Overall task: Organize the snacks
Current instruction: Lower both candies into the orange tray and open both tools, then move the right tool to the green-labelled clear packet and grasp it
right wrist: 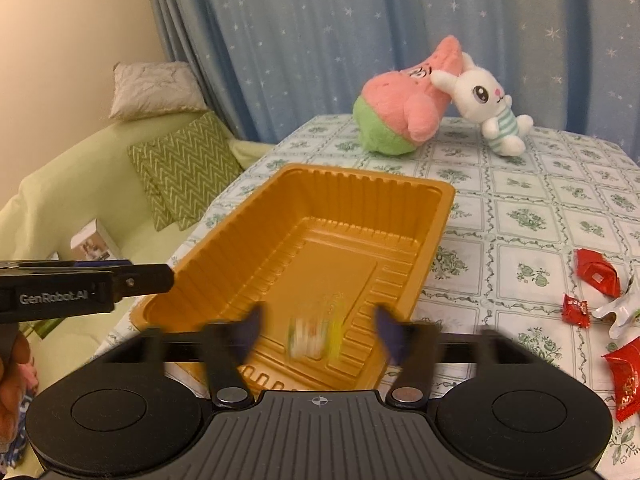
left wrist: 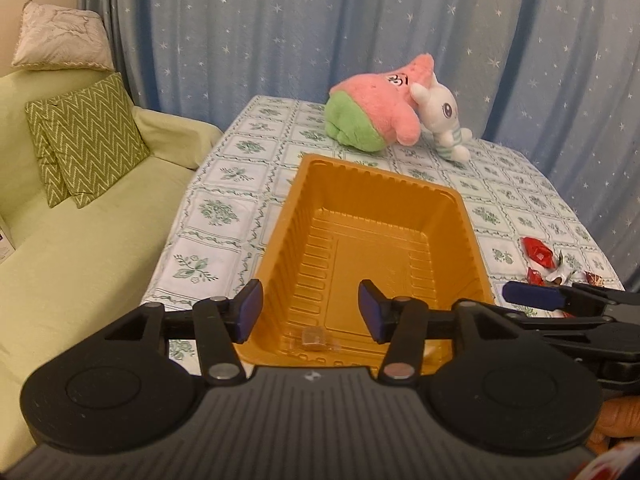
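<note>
**Jaws open over the tray, snacks dropping in**

Jaws of both grippers stand apart with nothing pressed between their pads. The left gripper (left wrist: 311,310) hangs over the near end of the ribbed orange plastic tray (left wrist: 472,240), and just below its spread jaws a small brown snack in a clear wrapper (left wrist: 313,338) lies on the tray floor. The right gripper (right wrist: 318,330) is parted too; between its blurred jaws a small white, yellow and green wrapped snack (right wrist: 316,336) shows as a smear, clear of both pads and apparently falling into the tray, though the blur hides whether it has landed.

Out on the counter (right wrist: 532,216), under its white and green floral cloth, several red foil-wrapped sweets (right wrist: 598,274) and a white wrapper (right wrist: 618,312) lie to the right of the tray, well apart from it. A pink and green star plush (right wrist: 404,112) and a white rabbit plush (right wrist: 490,104) sit at the far edge.

By my reading the sorting has barely begun: two pieces are in or going in, and the red pile is still to be moved.
</note>
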Motion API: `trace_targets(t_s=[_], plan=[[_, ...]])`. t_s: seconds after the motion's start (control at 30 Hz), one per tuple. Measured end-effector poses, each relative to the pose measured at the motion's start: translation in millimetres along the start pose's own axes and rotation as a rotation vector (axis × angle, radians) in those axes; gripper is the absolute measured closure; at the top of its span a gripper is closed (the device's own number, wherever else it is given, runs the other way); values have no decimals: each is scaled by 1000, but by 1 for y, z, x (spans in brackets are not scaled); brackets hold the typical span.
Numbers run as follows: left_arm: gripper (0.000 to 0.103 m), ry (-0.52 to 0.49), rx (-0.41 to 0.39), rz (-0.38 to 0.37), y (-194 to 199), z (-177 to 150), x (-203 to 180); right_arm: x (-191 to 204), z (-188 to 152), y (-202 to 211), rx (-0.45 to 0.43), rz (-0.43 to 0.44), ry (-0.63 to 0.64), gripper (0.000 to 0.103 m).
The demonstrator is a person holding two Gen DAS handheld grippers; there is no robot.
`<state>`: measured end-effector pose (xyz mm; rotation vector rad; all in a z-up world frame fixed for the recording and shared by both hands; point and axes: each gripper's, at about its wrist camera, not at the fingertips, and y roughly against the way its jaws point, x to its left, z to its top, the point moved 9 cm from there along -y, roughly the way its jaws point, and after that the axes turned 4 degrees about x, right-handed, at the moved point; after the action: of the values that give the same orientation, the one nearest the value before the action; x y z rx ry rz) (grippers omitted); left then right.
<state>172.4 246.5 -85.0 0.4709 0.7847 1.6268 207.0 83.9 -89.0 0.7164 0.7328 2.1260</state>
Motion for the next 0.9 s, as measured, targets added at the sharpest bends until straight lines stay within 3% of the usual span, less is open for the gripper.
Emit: trace_targets(t_s=[0.4, 0.63, 0.9], plan=[[45, -16, -51, -47, 45, -9, -39, -51, -37, 87, -33, -142, -116, 32], [36, -39, -67, -95, 72, -21, -86, -86, -61, 148, -81, -246, -177, 32], [34, -76, -50, -153, 84, -36, -146, -128, -82, 196, -118, -325, -234, 32]])
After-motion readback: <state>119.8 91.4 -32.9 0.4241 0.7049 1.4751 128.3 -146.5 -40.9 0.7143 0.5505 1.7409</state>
